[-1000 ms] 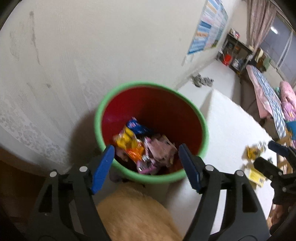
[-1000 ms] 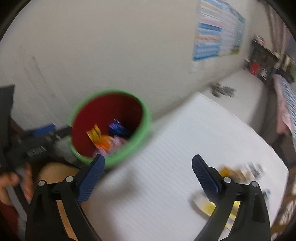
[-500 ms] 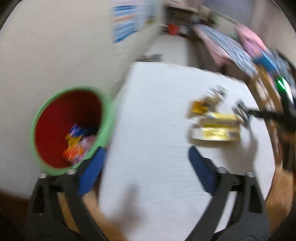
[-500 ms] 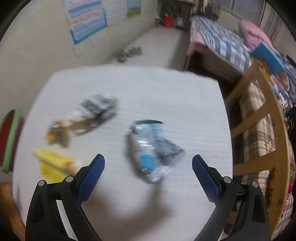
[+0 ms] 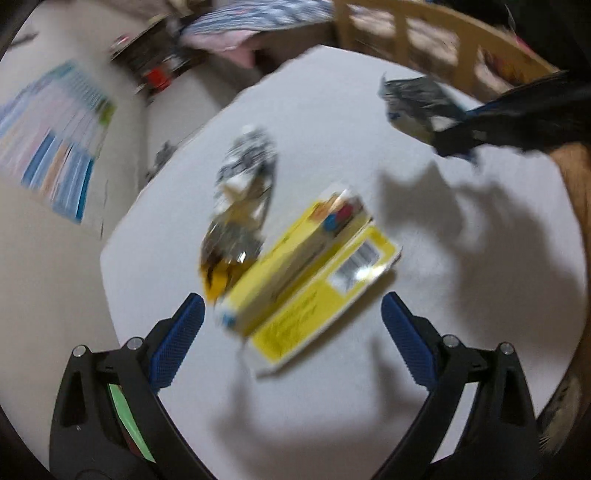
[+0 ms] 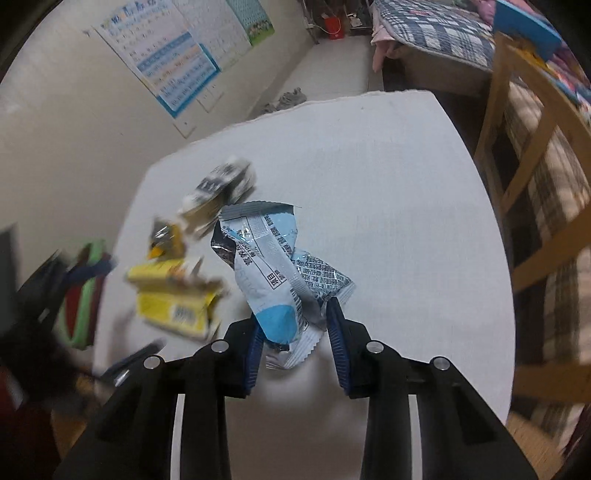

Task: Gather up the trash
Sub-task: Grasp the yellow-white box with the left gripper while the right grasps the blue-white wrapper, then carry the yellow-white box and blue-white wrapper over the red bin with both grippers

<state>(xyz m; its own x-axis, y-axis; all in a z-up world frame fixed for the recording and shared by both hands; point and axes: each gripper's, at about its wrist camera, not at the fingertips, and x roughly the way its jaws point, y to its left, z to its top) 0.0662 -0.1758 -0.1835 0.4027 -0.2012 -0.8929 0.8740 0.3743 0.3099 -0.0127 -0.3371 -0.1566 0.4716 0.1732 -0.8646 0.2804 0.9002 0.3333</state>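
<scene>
My right gripper (image 6: 295,332) is shut on a blue and silver wrapper (image 6: 275,269) over the white table (image 6: 388,206); it also shows in the left wrist view (image 5: 417,107). My left gripper (image 5: 291,332) is open just above a flattened yellow carton (image 5: 310,277), which lies between its fingers' line. A crumpled dark and gold wrapper (image 5: 240,210) lies beyond the carton. In the right wrist view the carton (image 6: 173,299) and the dark wrapper (image 6: 218,192) lie left of the held wrapper. The green-rimmed red bin (image 6: 85,295) stands at the table's left edge.
A wall with a poster (image 6: 173,62) is behind the table. A wooden chair (image 6: 535,155) and a bed with a plaid cover (image 6: 436,29) stand to the right. Shoes (image 6: 284,101) lie on the floor past the table's far edge.
My left gripper has swung from the bin to above the yellow carton. My right gripper has moved over the table and closed on the blue and silver wrapper.
</scene>
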